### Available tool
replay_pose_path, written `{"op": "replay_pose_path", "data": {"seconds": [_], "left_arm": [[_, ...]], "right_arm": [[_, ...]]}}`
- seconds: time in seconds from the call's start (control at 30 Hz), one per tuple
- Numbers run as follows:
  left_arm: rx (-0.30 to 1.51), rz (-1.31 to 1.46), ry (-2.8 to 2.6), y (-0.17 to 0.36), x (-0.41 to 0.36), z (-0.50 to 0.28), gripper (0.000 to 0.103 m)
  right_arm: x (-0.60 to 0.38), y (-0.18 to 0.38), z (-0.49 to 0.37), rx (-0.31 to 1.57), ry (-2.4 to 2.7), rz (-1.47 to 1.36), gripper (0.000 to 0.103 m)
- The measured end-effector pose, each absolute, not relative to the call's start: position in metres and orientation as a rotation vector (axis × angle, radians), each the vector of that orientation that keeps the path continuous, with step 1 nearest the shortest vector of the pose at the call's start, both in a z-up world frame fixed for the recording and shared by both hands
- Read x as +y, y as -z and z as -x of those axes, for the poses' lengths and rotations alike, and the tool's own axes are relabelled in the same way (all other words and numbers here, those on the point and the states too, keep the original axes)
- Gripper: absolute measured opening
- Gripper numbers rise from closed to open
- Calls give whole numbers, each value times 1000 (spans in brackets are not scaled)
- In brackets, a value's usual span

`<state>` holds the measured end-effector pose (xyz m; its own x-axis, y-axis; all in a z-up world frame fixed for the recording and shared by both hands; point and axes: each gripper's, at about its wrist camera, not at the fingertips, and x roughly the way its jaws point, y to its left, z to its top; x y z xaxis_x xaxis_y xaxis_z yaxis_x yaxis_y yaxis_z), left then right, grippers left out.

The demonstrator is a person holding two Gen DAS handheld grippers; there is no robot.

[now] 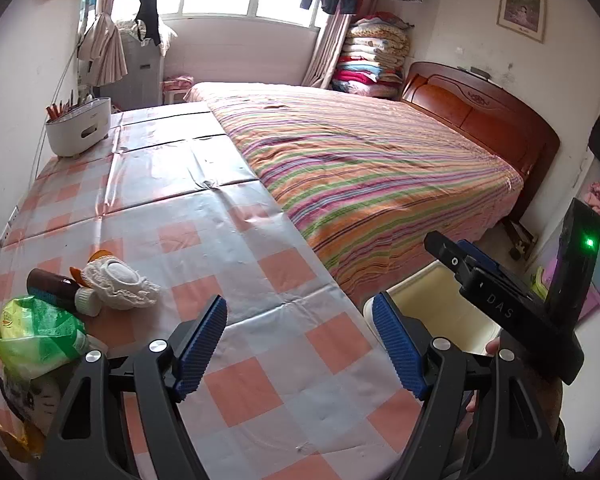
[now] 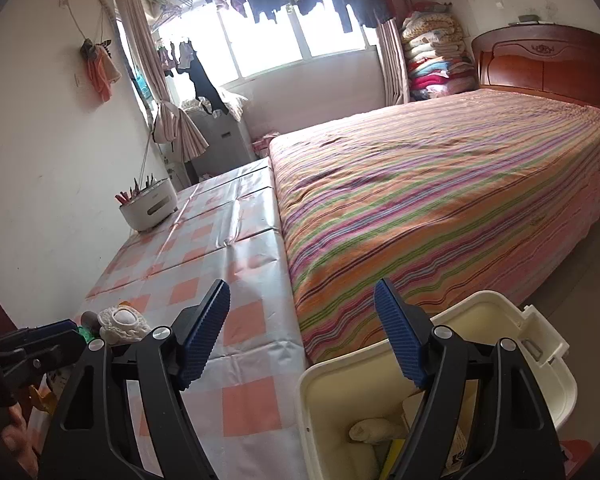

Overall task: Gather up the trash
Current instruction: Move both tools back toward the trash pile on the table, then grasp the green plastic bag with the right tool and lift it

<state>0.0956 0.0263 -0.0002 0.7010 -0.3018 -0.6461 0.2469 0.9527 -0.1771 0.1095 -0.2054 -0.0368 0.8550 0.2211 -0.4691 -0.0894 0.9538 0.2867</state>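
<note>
Two hand-held grippers hover over a table (image 1: 260, 240) covered in a pink-and-white checked plastic cloth, set against a bed with a striped cover (image 1: 379, 160). The left gripper (image 1: 300, 342) has its blue-padded jaws spread wide and holds nothing; it hangs above bare cloth near the table's front edge. The right gripper (image 2: 301, 334) is likewise wide open and empty, poised where the table edge meets a cream plastic waste bin (image 2: 547, 344) standing on the floor just beside the table. The bin already holds some trash: a pale crumpled wad (image 2: 373, 430) and what looks like a bit of yellow and printed packaging, so the task appears partly done. Still on the table, clustered at its near left corner, are a crumpled green plastic bag (image 1: 36, 334), a dark brown bottle (image 1: 62, 290) and a white foam fruit net (image 1: 118, 282), with an orange scrap behind them. The bottle lies on its side, its long axis running from back left to front right, its white cap pointing toward the table's front edge and touching the net. A white utensil holder (image 1: 80, 126) stands at the far end, well apart.
</note>
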Motion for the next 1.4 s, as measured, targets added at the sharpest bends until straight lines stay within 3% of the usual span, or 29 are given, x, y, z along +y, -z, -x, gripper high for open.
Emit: {"op": "replay_pose_path", "data": {"seconds": [0.6,1.4], "left_arm": [[660,157,137,-19,113,-82,73],[606,164,-98,-5,236,-52,73]], "right_arm": [[-128,47,-124,568,-276,-183,74],[-45,53,-115,603,-515,-104,77]]}}
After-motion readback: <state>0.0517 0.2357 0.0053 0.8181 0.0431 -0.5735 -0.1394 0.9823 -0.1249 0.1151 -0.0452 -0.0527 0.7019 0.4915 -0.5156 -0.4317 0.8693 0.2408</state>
